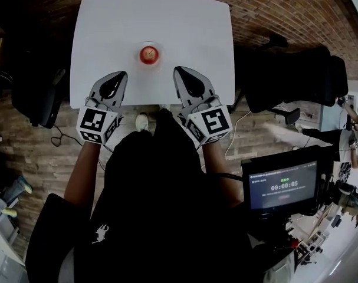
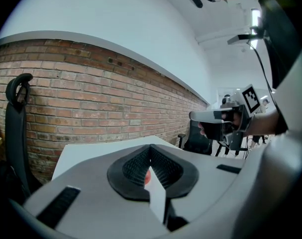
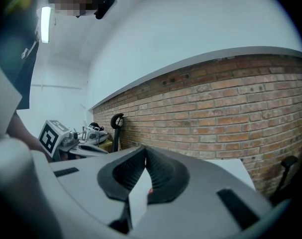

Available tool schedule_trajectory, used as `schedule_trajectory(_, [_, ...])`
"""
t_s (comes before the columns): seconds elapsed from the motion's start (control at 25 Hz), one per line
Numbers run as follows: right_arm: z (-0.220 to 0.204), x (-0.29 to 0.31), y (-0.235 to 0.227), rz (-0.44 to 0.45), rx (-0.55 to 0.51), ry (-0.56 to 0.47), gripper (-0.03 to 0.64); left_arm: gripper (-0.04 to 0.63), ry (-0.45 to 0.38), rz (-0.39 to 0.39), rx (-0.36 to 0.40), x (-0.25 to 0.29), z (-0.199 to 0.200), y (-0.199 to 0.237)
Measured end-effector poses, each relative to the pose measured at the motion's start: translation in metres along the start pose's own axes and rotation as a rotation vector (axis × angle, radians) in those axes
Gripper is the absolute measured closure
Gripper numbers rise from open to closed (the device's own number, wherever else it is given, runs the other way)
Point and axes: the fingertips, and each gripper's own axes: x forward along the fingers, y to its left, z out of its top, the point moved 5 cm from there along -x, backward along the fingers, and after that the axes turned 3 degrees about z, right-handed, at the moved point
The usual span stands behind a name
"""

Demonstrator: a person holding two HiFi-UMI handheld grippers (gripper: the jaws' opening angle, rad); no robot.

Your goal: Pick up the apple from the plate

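A red apple (image 1: 148,54) sits on a small pale plate (image 1: 158,63) near the middle of the white table (image 1: 108,22). My left gripper (image 1: 121,74) hovers over the table's near edge, below and left of the apple, jaws together and empty. My right gripper (image 1: 179,69) mirrors it below and right of the apple, also shut and empty. In the left gripper view the jaws meet at the tip (image 2: 151,147), with a sliver of apple (image 2: 147,177) showing behind them. The right gripper view shows closed jaws (image 3: 145,149) and a red sliver of apple (image 3: 150,189).
A black office chair (image 1: 40,96) stands left of the table and another (image 1: 296,75) right of it. A screen with a timer (image 1: 282,186) is at the lower right. A brick wall (image 2: 91,108) lies beyond the table's far edge.
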Motion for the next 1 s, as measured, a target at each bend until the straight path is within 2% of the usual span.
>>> schedule_trajectory(0.2, [-0.001,0.016,-0.010,0.062,0.002,0.018,0.612,0.589,0.019,0.049,-0.011,0.006,-0.002,0.004])
schedule_trajectory(0.4, [-0.012,0.036,-0.037,0.120,-0.033,0.055,0.612,0.591,0.036,0.057,-0.013,0.033,-0.002,0.000])
schedule_trajectory(0.68, [-0.035,0.053,-0.051,0.188,-0.074,0.125,0.612,0.591,0.082,0.070,0.046,0.058,-0.012,-0.011])
schedule_trajectory(1.0, [-0.056,0.064,-0.074,0.272,-0.059,0.186,0.612,0.591,0.103,0.051,-0.020,0.099,-0.028,-0.027])
